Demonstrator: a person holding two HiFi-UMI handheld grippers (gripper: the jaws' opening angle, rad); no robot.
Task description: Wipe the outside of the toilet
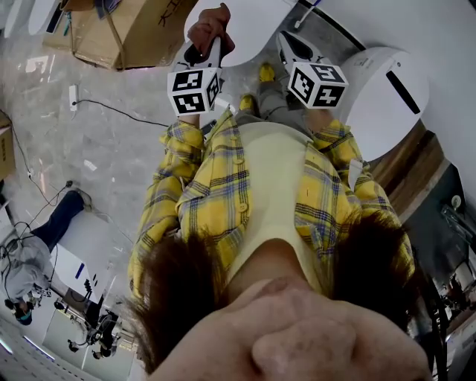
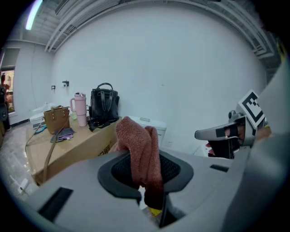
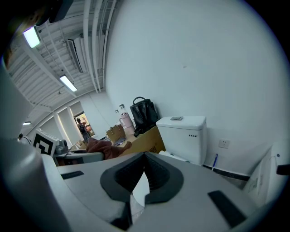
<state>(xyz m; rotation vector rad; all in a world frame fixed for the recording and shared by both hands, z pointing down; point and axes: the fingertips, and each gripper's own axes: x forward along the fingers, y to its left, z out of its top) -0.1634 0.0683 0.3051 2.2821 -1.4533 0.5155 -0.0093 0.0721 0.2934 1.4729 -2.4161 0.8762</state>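
Note:
The white toilet shows in the right gripper view, its tank (image 3: 182, 136) standing against the wall. In the head view its bowl (image 1: 249, 22) lies ahead of me, with the tank (image 1: 387, 89) at the right. My left gripper (image 2: 147, 172) is shut on a reddish-brown cloth (image 2: 136, 140), which sticks up out of the jaws. From the head view this gripper (image 1: 210, 48) holds the cloth (image 1: 210, 22) at the bowl's left edge. The right gripper (image 3: 145, 158) is shut with nothing in it, and its tips (image 1: 288, 43) point towards the bowl's right side.
A cardboard box (image 2: 72, 145) at the left carries a black bag (image 2: 104, 104), a brown bag (image 2: 56, 118) and a pink tumbler (image 2: 80, 108). A cable (image 1: 119, 111) crosses the tiled floor. Another person (image 1: 33, 253) crouches at the lower left. A wooden plinth (image 1: 416, 171) runs beside the tank.

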